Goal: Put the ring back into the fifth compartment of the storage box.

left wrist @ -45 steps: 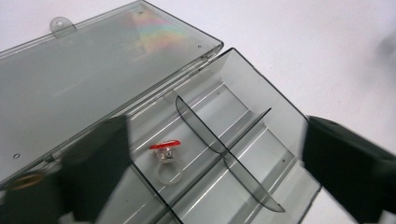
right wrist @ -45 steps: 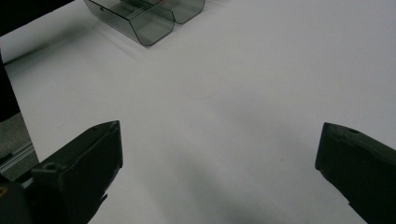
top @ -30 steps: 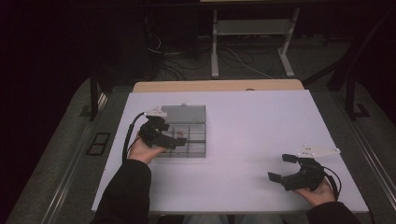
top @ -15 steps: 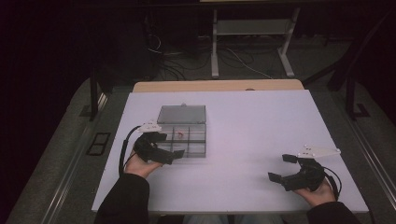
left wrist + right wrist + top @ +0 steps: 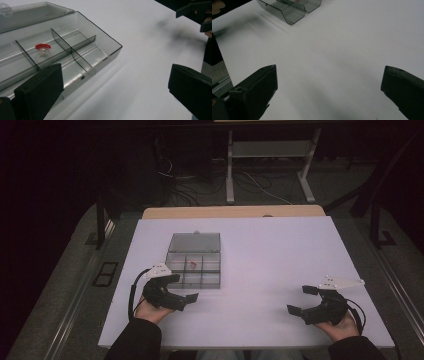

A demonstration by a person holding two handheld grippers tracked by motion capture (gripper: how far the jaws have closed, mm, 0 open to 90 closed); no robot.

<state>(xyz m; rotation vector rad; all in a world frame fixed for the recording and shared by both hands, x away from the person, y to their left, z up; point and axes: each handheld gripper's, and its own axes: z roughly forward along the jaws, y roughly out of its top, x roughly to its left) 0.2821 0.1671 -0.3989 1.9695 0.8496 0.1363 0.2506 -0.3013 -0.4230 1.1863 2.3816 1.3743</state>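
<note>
We hold both the left gripper and right gripper with jaws wide and empty above the counter. The clear box looks light, rigid and slippery; we judge its side walls the best hold.

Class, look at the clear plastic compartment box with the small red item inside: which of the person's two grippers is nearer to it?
Left. The left gripper sits just off the clear plastic compartment box, at its near left corner. The right gripper rests far across the white table, toward its near right corner.
</note>
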